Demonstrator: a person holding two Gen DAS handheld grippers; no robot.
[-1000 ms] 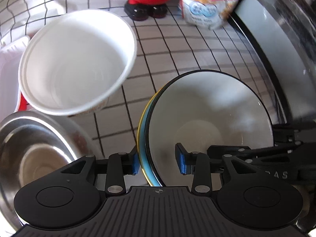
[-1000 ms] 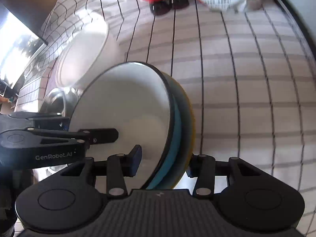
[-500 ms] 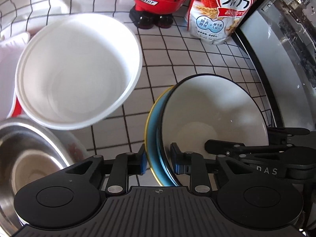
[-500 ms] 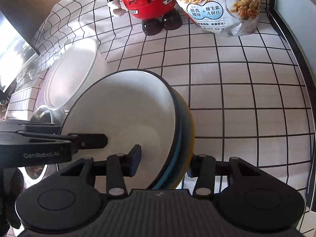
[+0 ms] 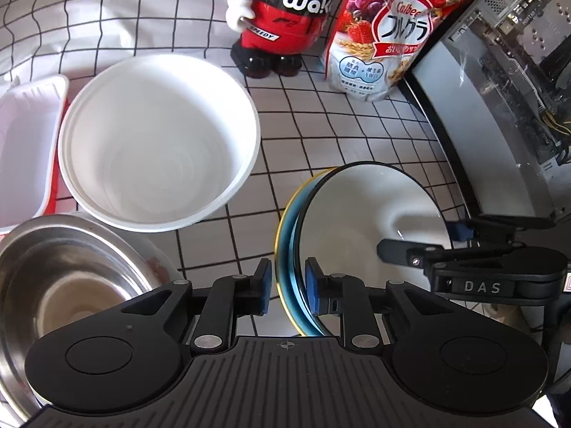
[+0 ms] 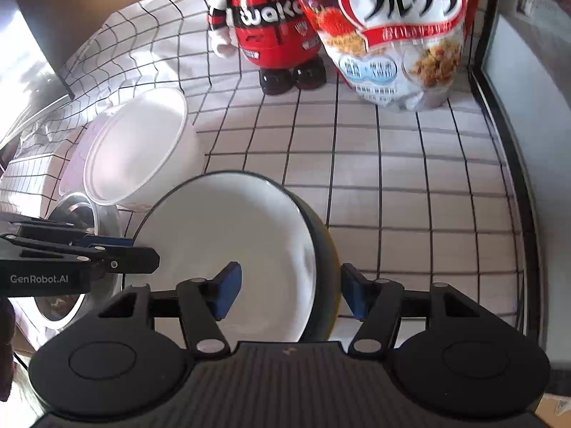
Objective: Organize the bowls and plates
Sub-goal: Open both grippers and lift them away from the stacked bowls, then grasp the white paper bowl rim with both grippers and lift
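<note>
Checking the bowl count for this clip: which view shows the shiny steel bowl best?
The left wrist view: the round stainless steel bowl sits at lower left, with its open interior and most of its rim visible. In the right wrist view the same bowl is largely hidden behind the left tool and the large round white plastic bowl.

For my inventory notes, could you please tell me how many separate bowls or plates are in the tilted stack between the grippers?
3 by rim colour: a white black-rimmed one on the inside, a blue one behind it, and a yellow one outermost. More could be hidden between them.
</note>
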